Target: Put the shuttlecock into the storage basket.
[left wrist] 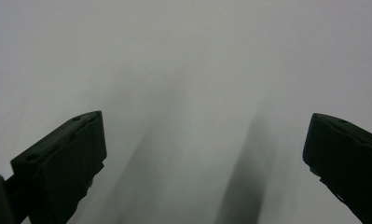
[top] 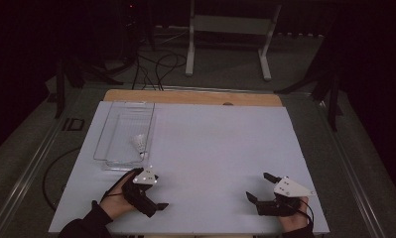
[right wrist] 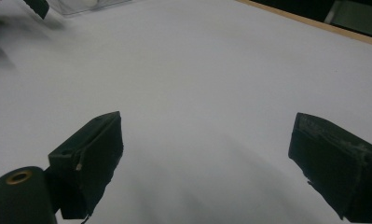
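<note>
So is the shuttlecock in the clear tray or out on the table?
In: the shuttlecock lies inside the clear tray, near its front right corner.

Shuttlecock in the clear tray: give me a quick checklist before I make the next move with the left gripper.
1. Shuttlecock located: ok, it lies inside the clear tray, near its front end.
2. Left gripper open: ok, the left gripper view shows its jaws wide apart with nothing between them.
3. Right gripper open and out of the way: ok, jaws apart, held low at the table's near right side.
4. Path from left gripper to tray: ok, the gripper sits just in front of the tray's near edge, nothing between.
5. Shuttlecock's pose for a grasp: cannot tell, too small in the high view.
</note>
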